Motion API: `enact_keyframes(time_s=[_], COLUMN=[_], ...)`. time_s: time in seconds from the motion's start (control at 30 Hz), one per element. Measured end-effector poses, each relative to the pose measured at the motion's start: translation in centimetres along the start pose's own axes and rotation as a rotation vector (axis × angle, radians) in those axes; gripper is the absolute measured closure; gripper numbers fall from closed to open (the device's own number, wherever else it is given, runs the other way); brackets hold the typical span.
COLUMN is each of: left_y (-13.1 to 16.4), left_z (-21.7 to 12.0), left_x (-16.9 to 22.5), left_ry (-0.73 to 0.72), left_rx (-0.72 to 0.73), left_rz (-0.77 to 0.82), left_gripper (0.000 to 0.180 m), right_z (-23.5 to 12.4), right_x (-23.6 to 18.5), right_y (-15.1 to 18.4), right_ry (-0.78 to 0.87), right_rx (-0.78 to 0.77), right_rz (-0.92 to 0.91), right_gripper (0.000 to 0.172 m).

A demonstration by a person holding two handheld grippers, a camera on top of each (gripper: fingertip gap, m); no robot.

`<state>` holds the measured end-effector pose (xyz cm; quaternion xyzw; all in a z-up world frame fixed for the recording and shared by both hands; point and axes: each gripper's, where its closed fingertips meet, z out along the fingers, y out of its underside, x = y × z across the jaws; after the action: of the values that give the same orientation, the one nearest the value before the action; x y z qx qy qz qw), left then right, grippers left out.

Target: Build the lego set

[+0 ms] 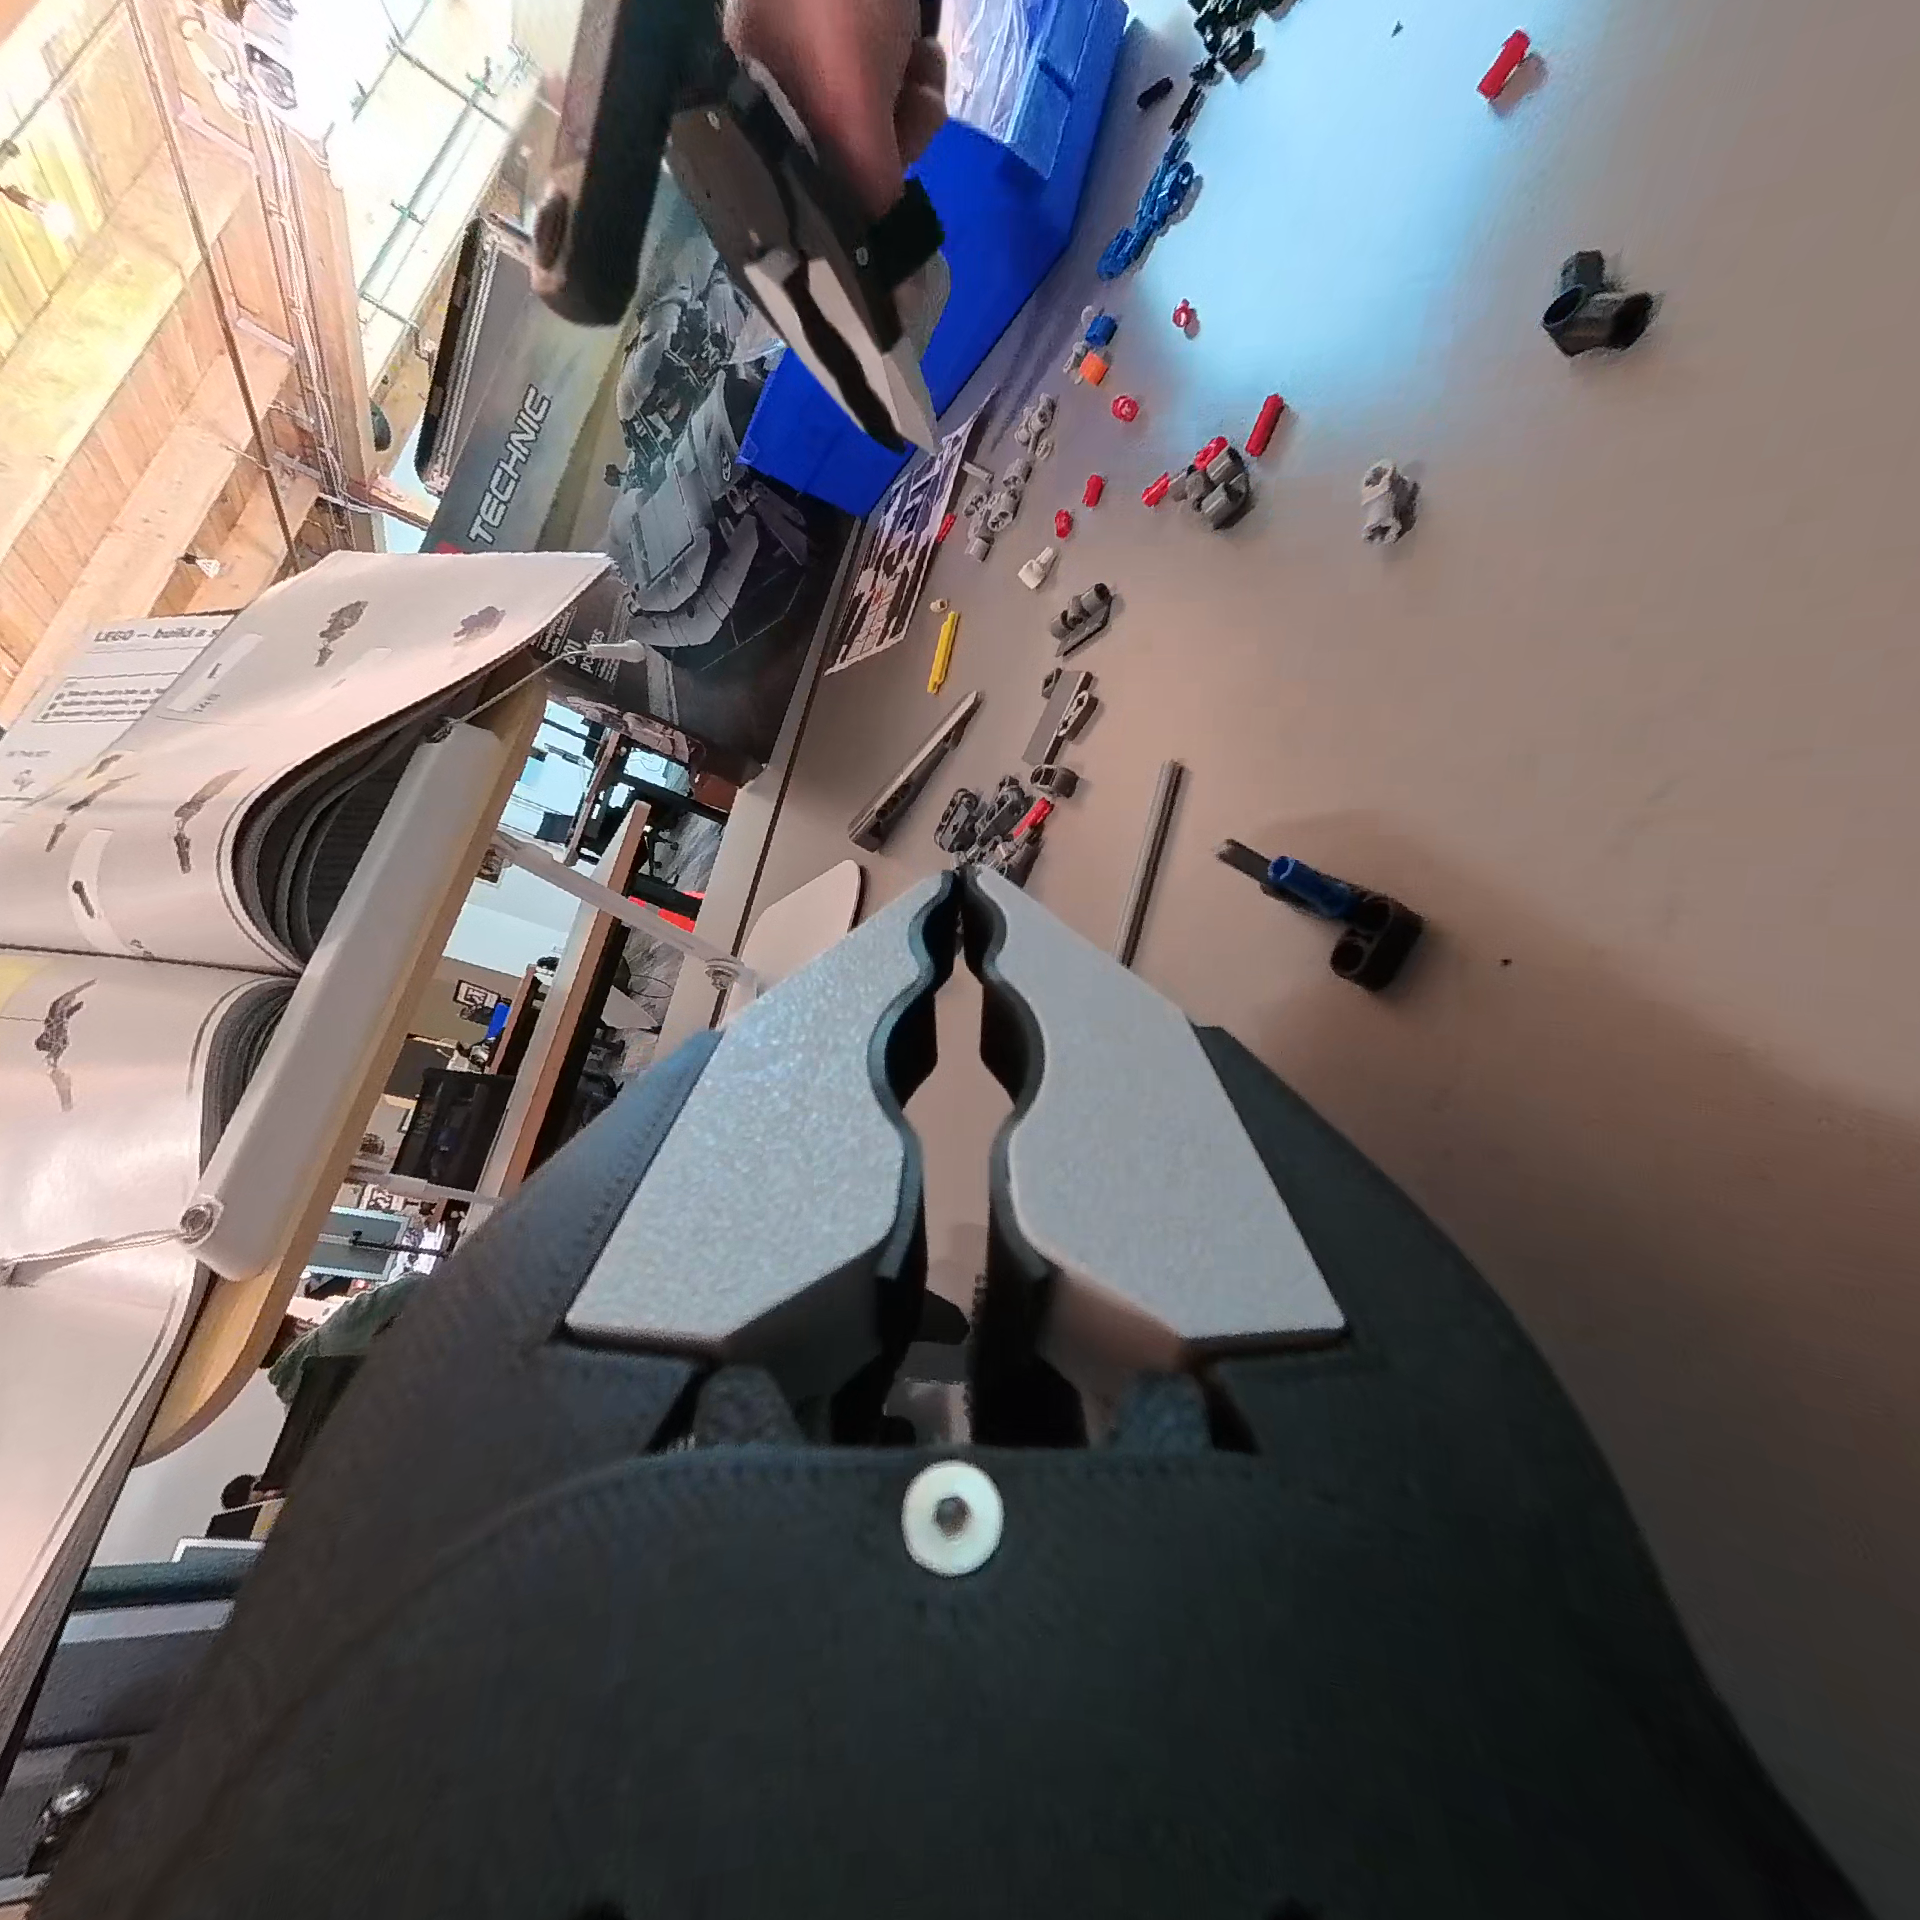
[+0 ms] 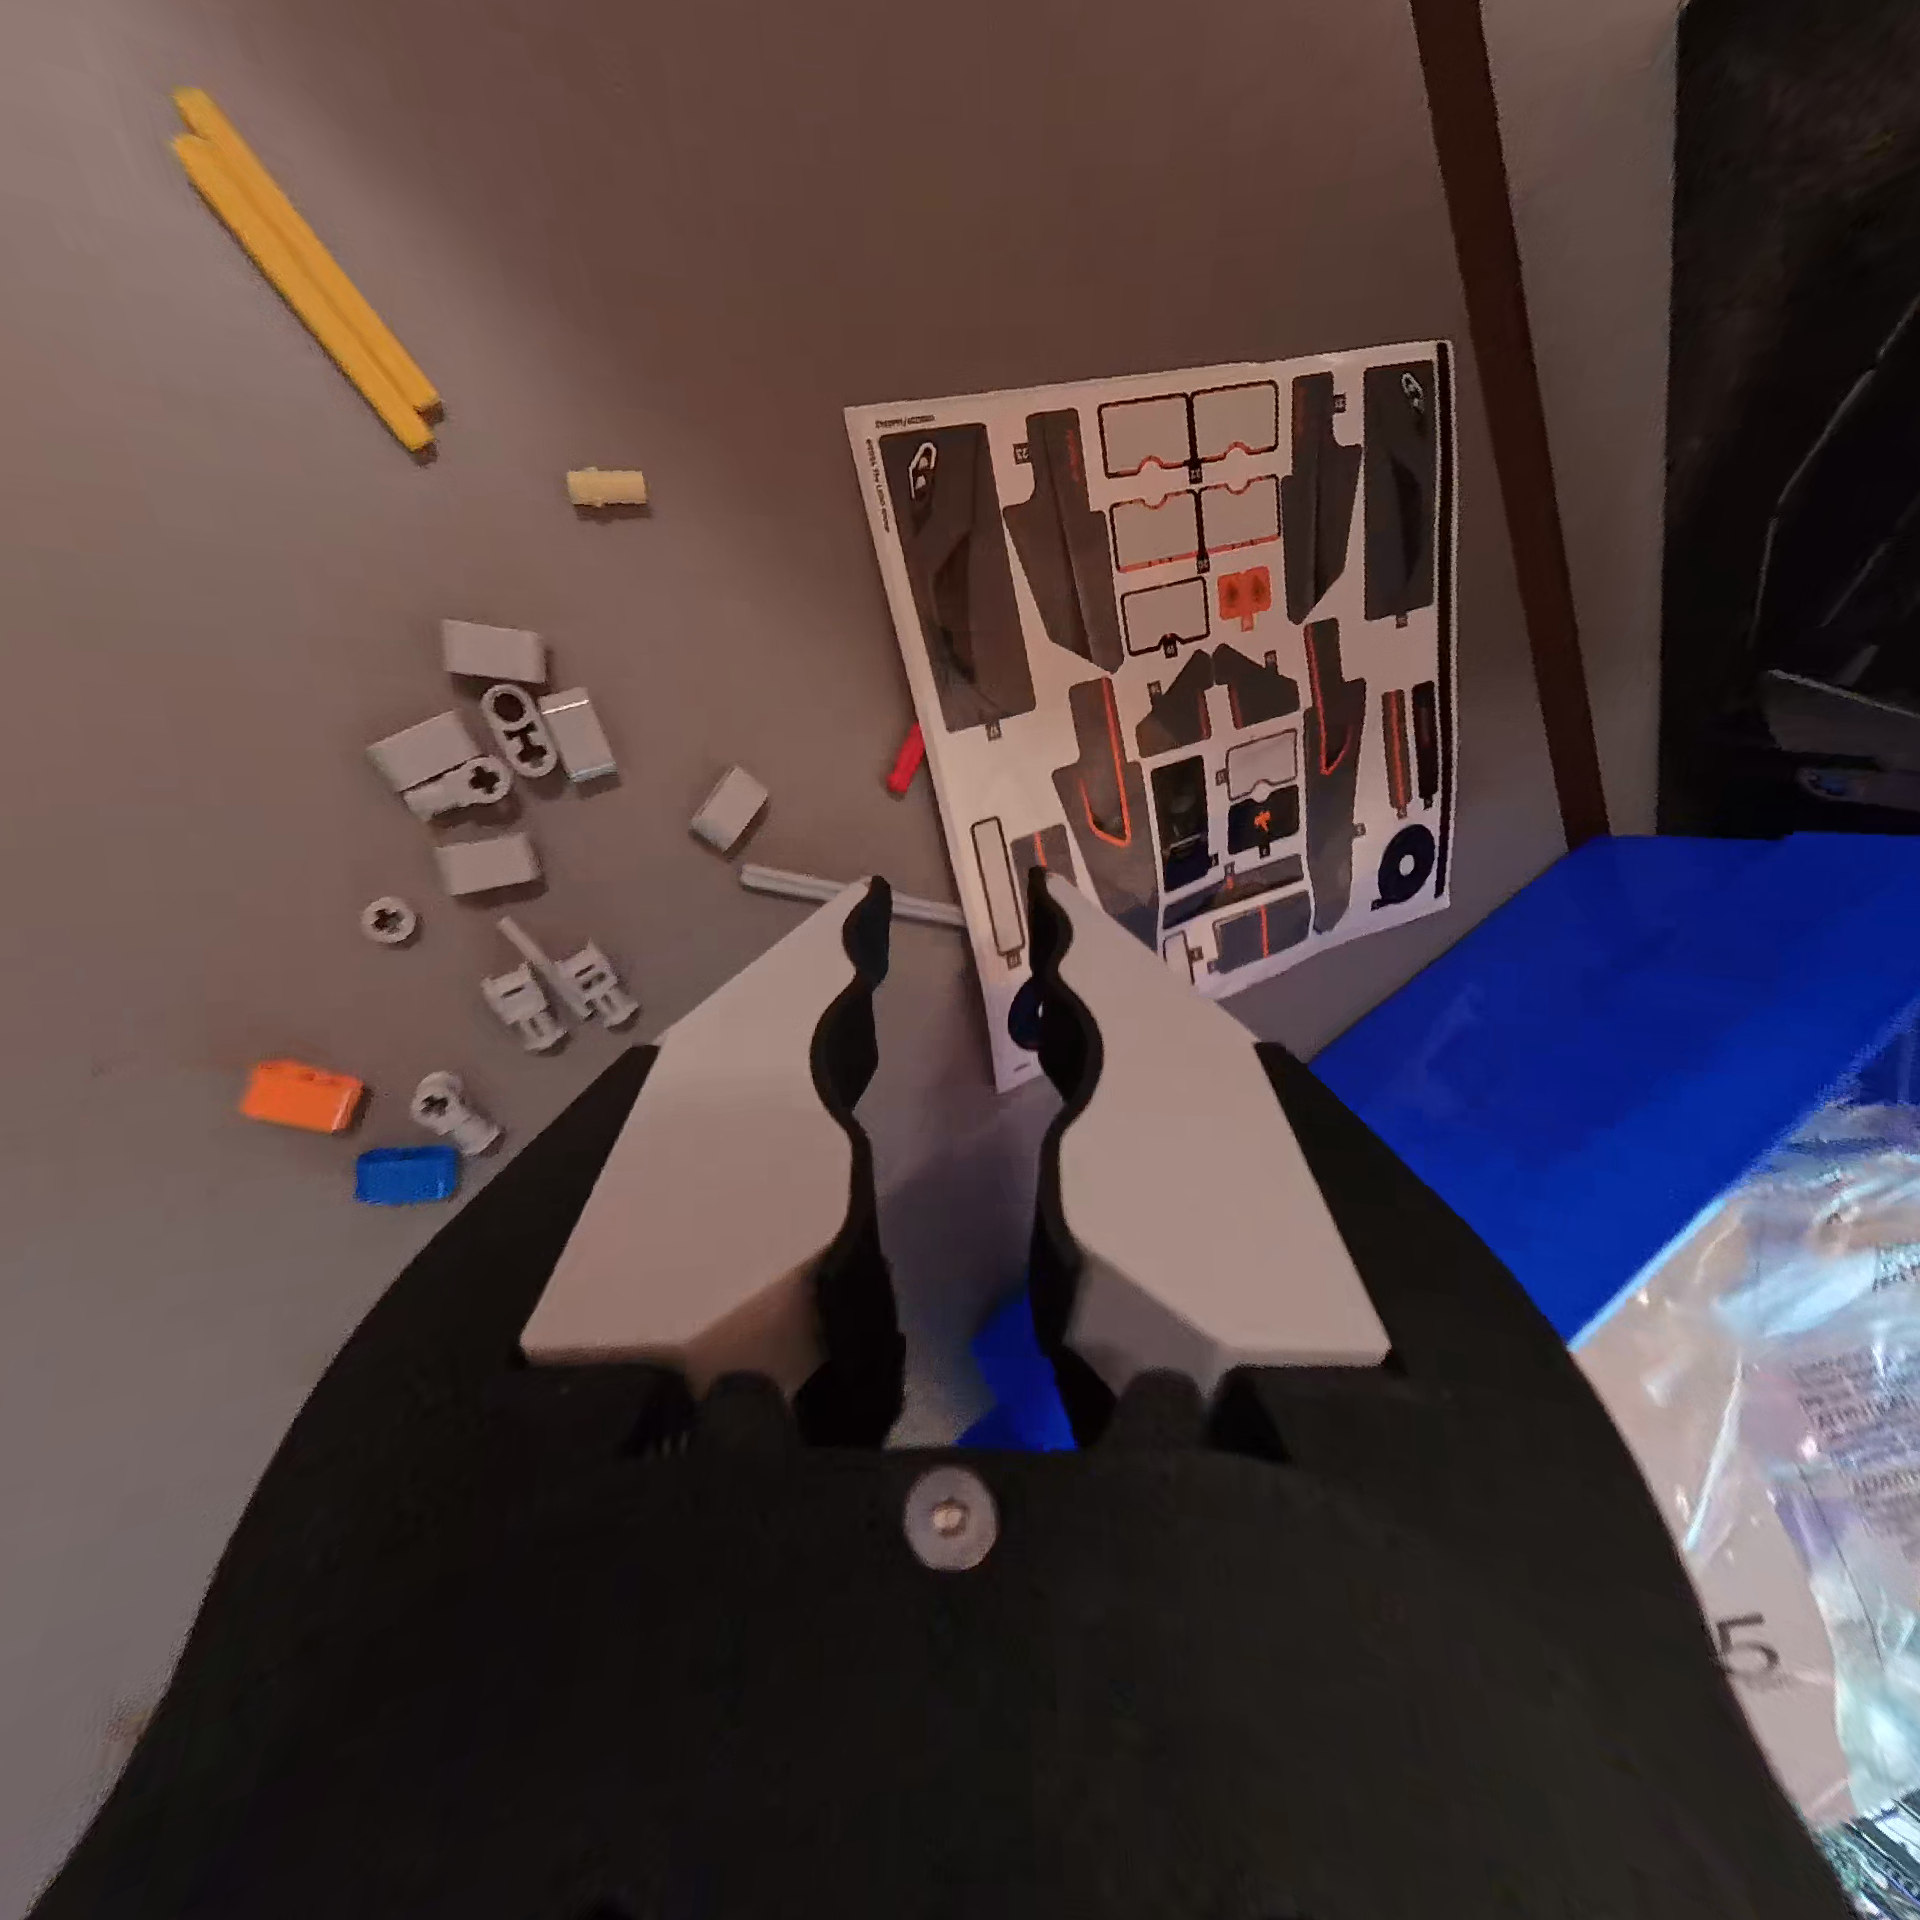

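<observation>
Bags (image 2: 1787, 1455) of parts fill the blue bin (image 2: 1621, 1091).

We see our left gripper (image 1: 961, 883) closed on nothing, tips near a dark grey parts cluster (image 1: 992, 816) on the table (image 1: 1558, 727).

1. In the right wrist view, a sticker sheet (image 2: 1174, 675) lies flat on the surface (image 2: 675, 260), with a bin (image 2: 1621, 1039) to its right.
2. A cluster of small connector pieces (image 2: 499, 738) lies left of the sheet.
3. Two long axles (image 2: 301, 260) lie beyond that cluster.
4. A thin axle (image 2: 800, 883) lies between cluster and sheet.
5. A bag (image 2: 1787, 1455) sits in the bin.
</observation>
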<state>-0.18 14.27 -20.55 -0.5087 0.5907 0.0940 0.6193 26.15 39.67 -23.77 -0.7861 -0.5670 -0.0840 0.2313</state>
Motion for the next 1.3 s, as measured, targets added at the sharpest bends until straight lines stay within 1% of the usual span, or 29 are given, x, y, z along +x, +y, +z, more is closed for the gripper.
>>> enact_keyframes(time_s=[0.2,0.3,0.4,0.47,0.8,0.87,0.93,1.1,1.3], left_y=[0.1,0.1,0.1,0.1,0.2,0.2,0.2,0.2,0.1], left_z=[0.1,0.1,0.1,0.1,0.2,0.2,0.2,0.2,0.2], left_x=[0.1,0.1,0.1,0.2,0.3,0.3,0.3,0.3,0.3], left_ry=[0.008,0.008,0.012,0.014,0.017,0.016,0.015,0.016,0.016], left_rx=[-0.001,0.001,0.001,0.001,-0.003,-0.004,-0.006,-0.004,-0.001], left_rz=[-0.004,-0.009,-0.012,-0.013,-0.013,-0.011,-0.011,-0.012,-0.012], left_gripper=[0.18,0.18,0.18,0.18,0.18,0.18,0.18,0.18,0.18], right_z=[2.5,3.0,3.4,3.6,3.7,3.7,3.3,0.7,-2.8], right_x=[0.1,0.2,0.6,0.7,1.6,1.4,1.1,0.7,-3.2], right_y=[0.1,0.0,0.3,0.4,0.1,0.2,0.0,-0.6,-1.4], right_ry=[-0.031,-0.028,-0.016,-0.018,-0.005,-0.02,-0.044,-0.045,-0.159], right_rx=[-0.04,-0.047,-0.062,-0.063,-0.051,-0.06,-0.049,0.014,0.098], right_rz=[-0.011,-0.012,-0.011,-0.002,0.012,0.023,0.04,0.054,0.001], right_gripper=[0.148,0.156,0.168,0.172,0.172,0.167,0.157,0.155,0.157])
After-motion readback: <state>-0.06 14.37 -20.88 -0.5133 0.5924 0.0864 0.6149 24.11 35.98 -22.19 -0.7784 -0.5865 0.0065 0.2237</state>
